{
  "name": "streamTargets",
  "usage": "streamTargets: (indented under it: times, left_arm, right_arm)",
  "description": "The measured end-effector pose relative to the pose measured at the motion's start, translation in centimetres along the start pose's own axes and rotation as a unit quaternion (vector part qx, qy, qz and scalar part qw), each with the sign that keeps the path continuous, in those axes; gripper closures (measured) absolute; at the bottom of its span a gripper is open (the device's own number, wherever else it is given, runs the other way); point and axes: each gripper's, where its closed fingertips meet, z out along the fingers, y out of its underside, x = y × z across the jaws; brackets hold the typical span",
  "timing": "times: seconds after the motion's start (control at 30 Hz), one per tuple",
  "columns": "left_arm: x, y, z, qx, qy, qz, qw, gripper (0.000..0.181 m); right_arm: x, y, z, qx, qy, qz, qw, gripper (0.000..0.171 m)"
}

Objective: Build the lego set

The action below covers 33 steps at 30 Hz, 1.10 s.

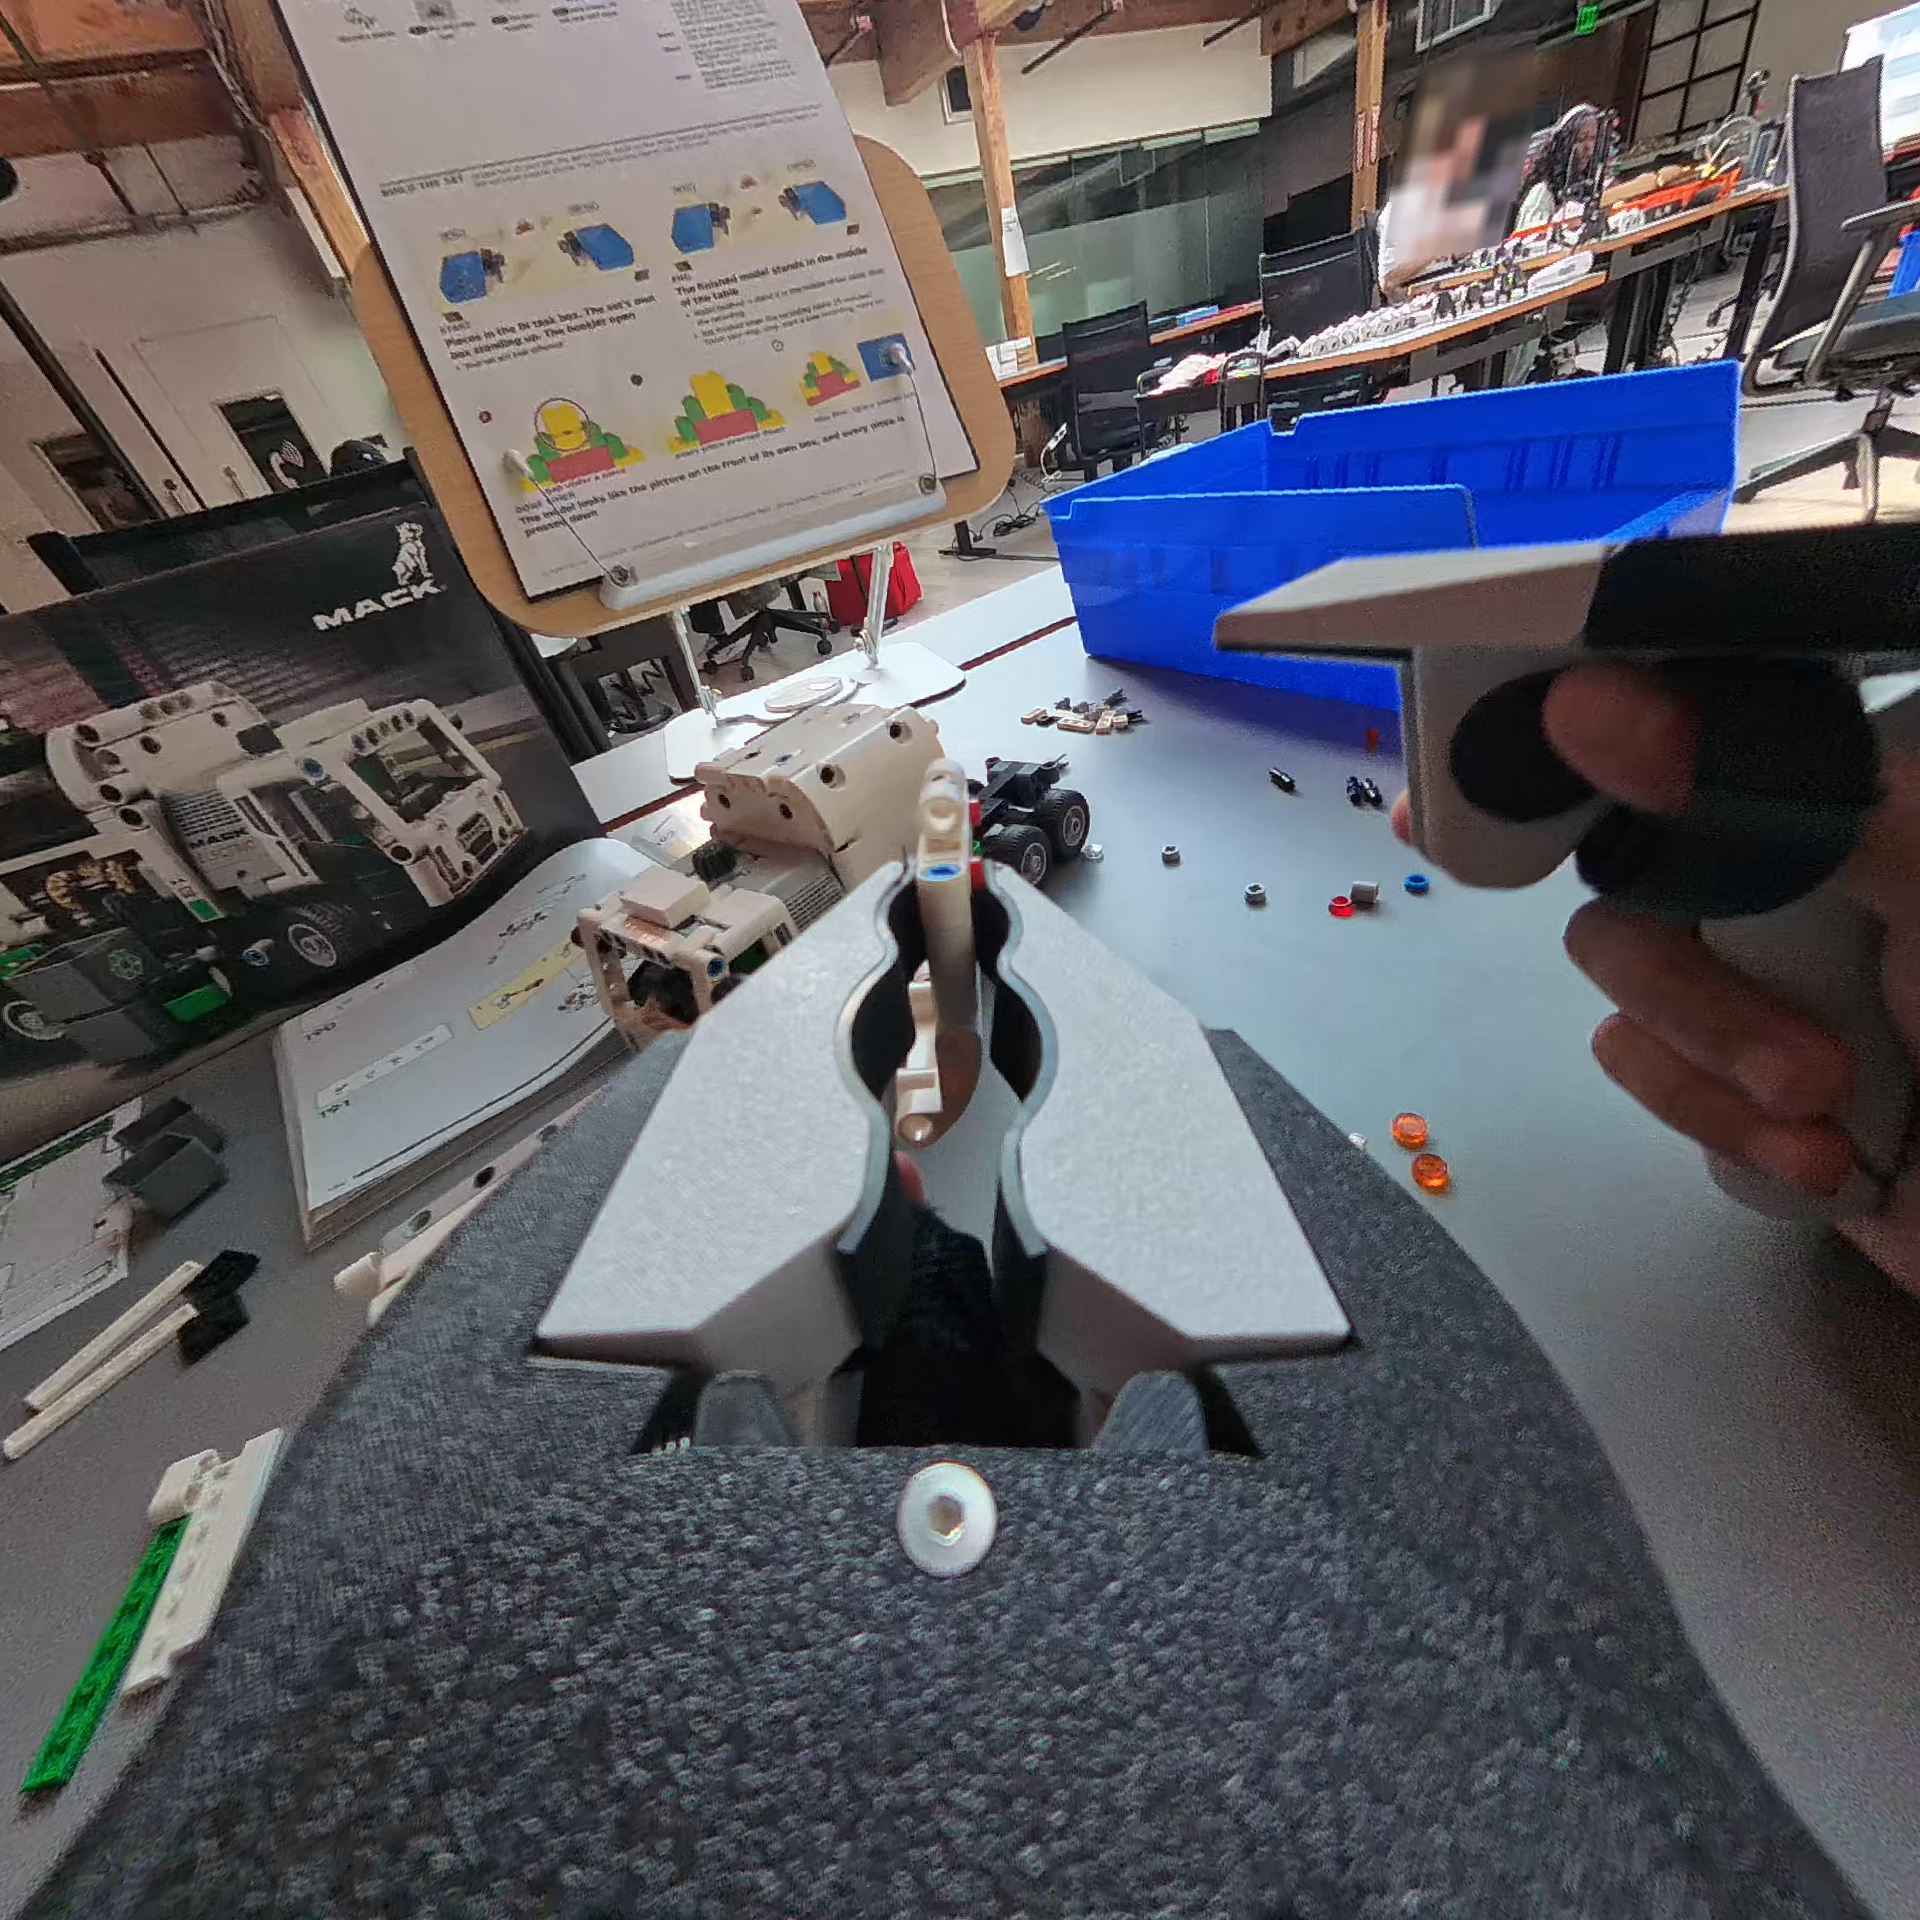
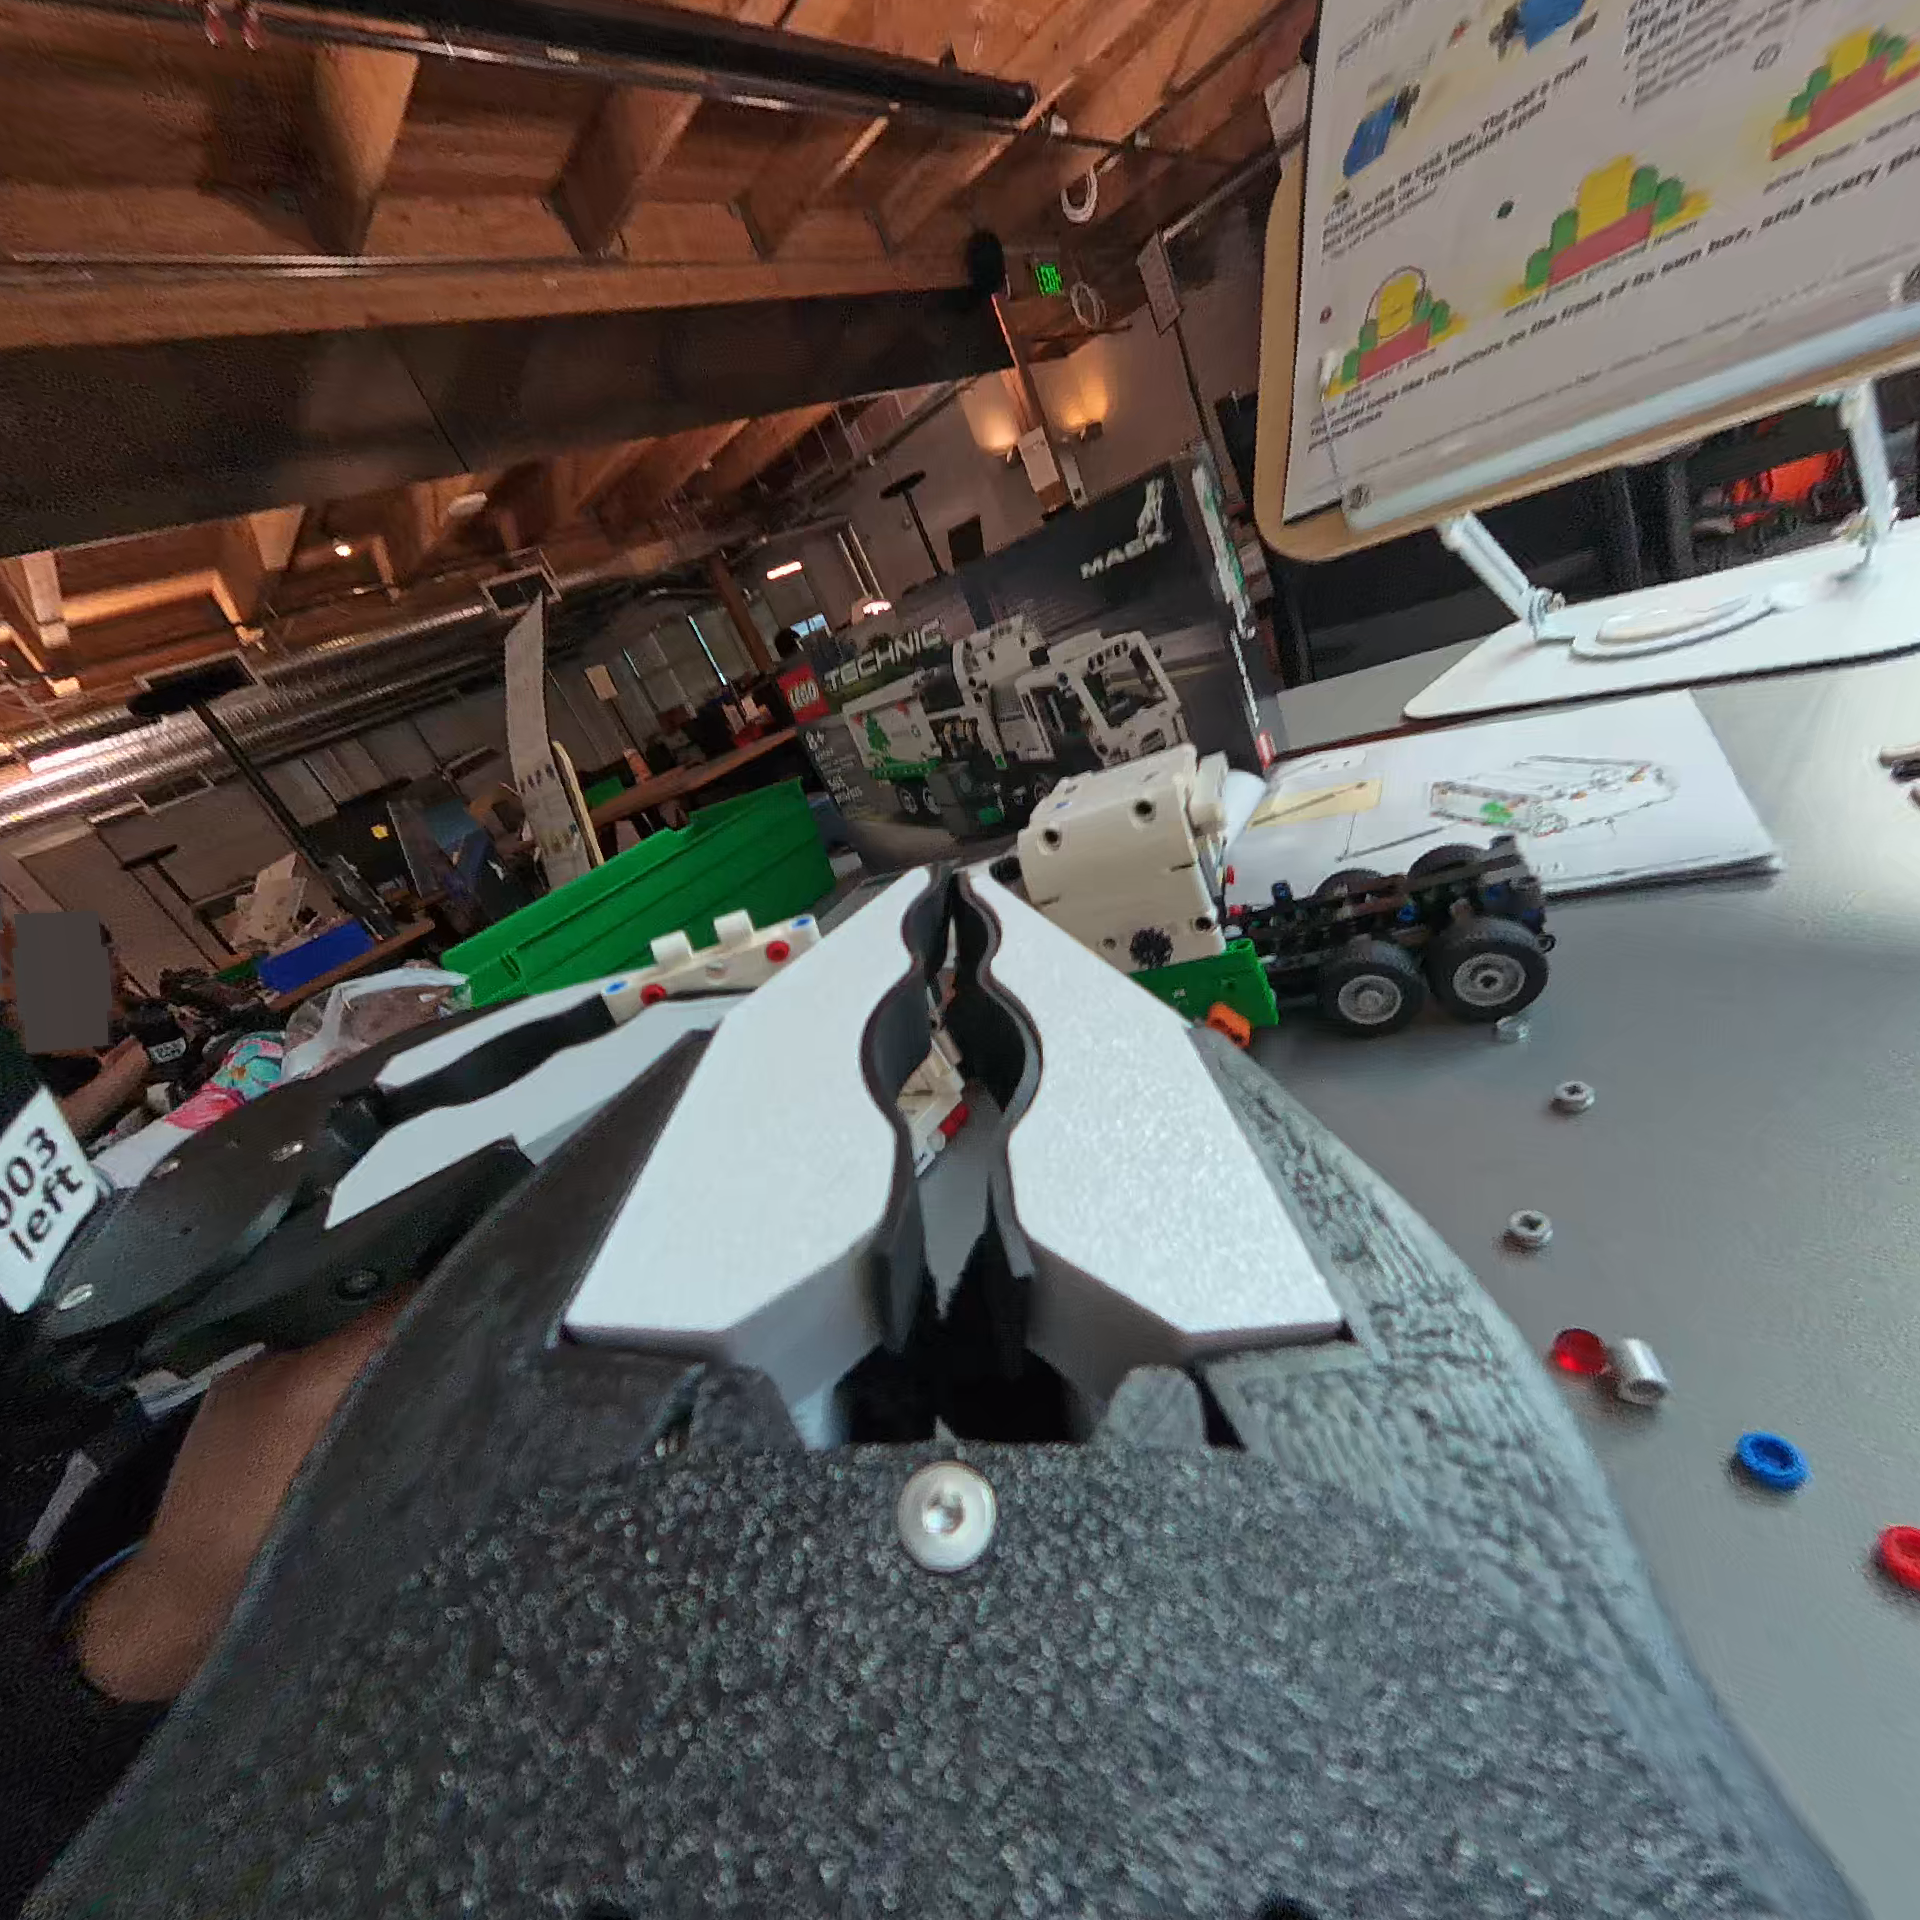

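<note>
My left gripper (image 1: 948, 883) is shut on a white beam piece (image 1: 945, 935) with a blue pin, held upright above the table. The piece also shows in the right wrist view (image 2: 717, 961), carrying red and blue pins, with the left gripper (image 2: 499, 1081) behind it. The part-built truck stands beyond: a white cab (image 1: 821, 779) on a black wheeled chassis (image 1: 1029, 821), also in the right wrist view (image 2: 1122, 862). My right gripper (image 2: 954, 883) is shut with nothing seen in it, pointing at the cab. It shows in a hand at the right of the left wrist view (image 1: 1403, 618).
An open instruction booklet (image 1: 447, 1039) and the set's box (image 1: 208, 779) lie left of the truck. A page stand (image 1: 675, 312) is behind, a blue bin (image 1: 1403, 488) far right, a green bin (image 2: 665, 894) far left. Small loose pieces (image 1: 1340, 904), orange studs (image 1: 1418, 1148) and a green plate (image 1: 94, 1683) dot the table.
</note>
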Motion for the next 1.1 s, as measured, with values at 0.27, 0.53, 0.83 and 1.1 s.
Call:
streamTargets:
  times: [0.27, 0.53, 0.83, 1.1]
  left_arm:
    - [-0.1, 0.0, -0.7, 0.009, 0.028, -0.029, 0.999, 0.177]
    - [0.2, 0.0, -0.8, 0.007, 0.033, -0.022, 0.999, 0.177]
    - [0.2, 0.2, -0.9, 0.004, 0.043, -0.036, 0.998, 0.177]
    - [0.4, 0.2, -0.9, 0.005, 0.047, -0.033, 0.998, 0.176]
  right_arm:
    - [-1.0, 0.1, -2.7, -0.198, -0.035, -0.049, 0.978, 0.163]
    - [-0.8, 9.8, -5.1, -0.446, 0.014, -0.201, 0.872, 0.149]
    - [0.8, 12.6, -6.0, -0.409, 0.125, -0.183, 0.885, 0.154]
    - [0.8, 13.4, -4.4, -0.421, 0.081, -0.203, 0.881, 0.154]
